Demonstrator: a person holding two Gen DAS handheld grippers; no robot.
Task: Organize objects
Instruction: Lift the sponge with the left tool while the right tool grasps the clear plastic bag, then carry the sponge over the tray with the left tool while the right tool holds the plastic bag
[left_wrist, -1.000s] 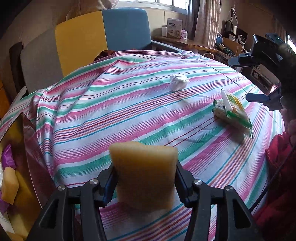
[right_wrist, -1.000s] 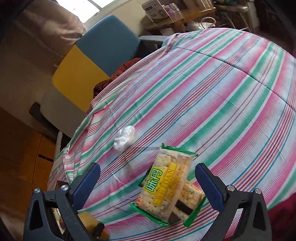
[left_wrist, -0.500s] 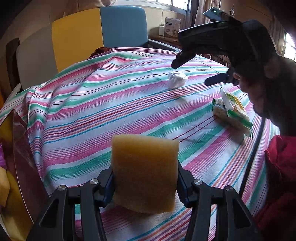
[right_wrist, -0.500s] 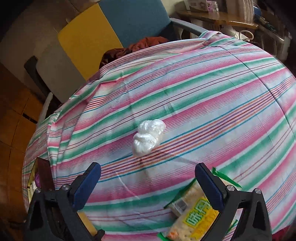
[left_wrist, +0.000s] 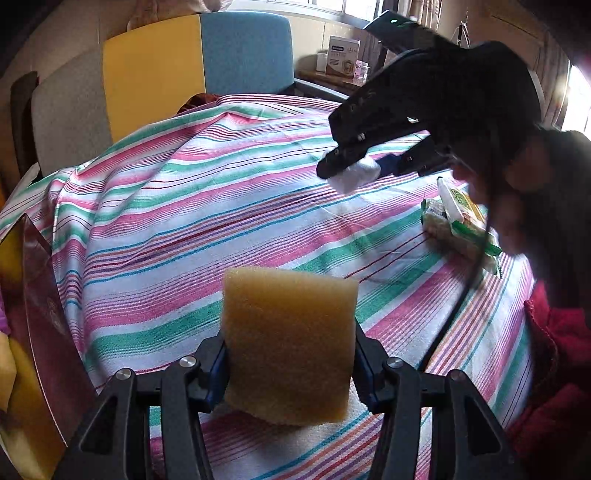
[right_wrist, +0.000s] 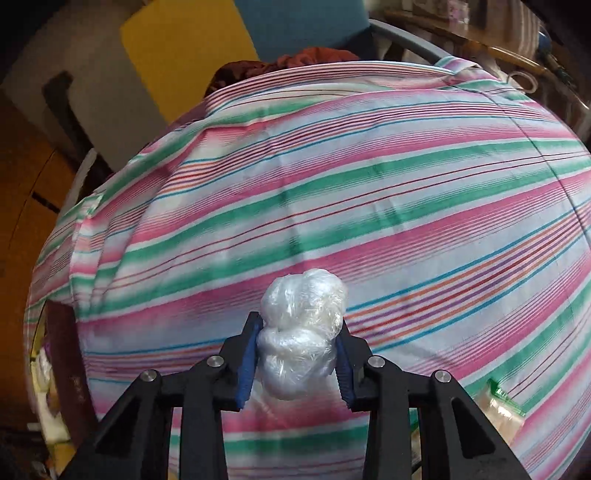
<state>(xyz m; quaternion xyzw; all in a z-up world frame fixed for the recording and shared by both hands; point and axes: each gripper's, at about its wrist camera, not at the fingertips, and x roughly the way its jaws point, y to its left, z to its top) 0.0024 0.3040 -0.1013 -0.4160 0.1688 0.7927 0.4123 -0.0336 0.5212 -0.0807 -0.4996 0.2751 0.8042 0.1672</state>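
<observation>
My left gripper (left_wrist: 290, 363) is shut on a yellow sponge (left_wrist: 288, 339) and holds it upright above the near edge of the striped tablecloth (left_wrist: 207, 221). My right gripper (right_wrist: 297, 354) is shut on a crumpled white plastic bag (right_wrist: 301, 332) on the cloth (right_wrist: 369, 206). In the left wrist view the right gripper (left_wrist: 364, 168) sits at the far right of the table, closed around the white bag (left_wrist: 354, 176). Green cracker packets (left_wrist: 458, 218) lie near it on the right; a corner shows in the right wrist view (right_wrist: 500, 400).
An open box (left_wrist: 33, 339) with a yellow sponge inside stands at the table's left edge. A yellow, blue and grey chair (left_wrist: 192, 66) stands behind the table. A person's hand and red sleeve (left_wrist: 554, 369) fill the right side.
My right gripper moved from over the cracker packets to the white bag and shut on it. My left gripper kept hold of the sponge and shifted slightly.
</observation>
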